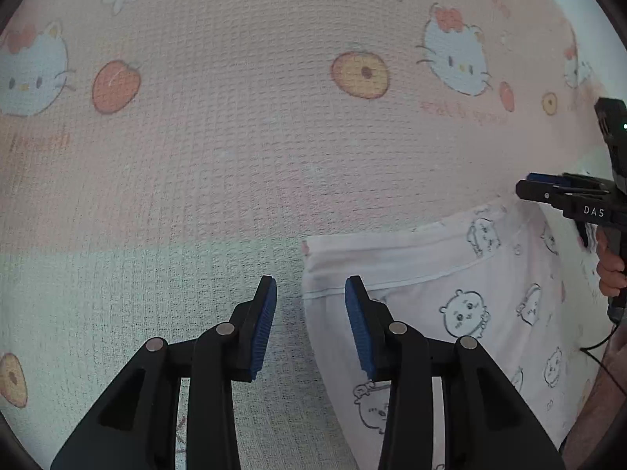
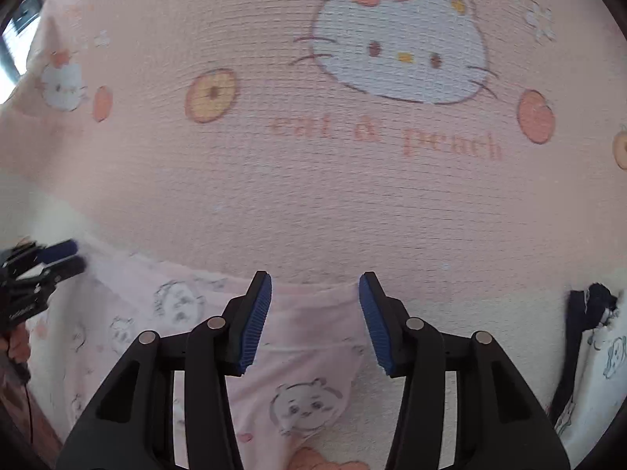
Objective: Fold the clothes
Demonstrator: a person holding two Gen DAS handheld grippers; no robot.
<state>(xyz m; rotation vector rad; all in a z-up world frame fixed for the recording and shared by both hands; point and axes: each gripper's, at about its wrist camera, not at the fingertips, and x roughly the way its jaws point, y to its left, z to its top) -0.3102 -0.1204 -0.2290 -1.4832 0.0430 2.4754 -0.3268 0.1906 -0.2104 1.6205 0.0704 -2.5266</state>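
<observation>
Left gripper: black fingers with ribbed blue pads, jaws released and empty, over the garment's left edge
Right gripper: same build; jaws apart, gripping nothing, above the garment's top corner
Garment: thin pale pink cloth, line-drawn bear faces, stitched hem; lies flat
Blanket: pink waffle weave under the garment; cat faces, peaches
Second garment: white and navy, at the right edge

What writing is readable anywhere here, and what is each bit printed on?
"cat & peach": faded pink letters on the pink cartoon-cat blanket, under the big cat face.
"DAS": white letters on the right gripper, seen from the left wrist camera.
Blurred, unreadable: pink words on the blanket in the left view, at left edge, top right and right of centre.
The pale printed garment shows drawings only.
</observation>
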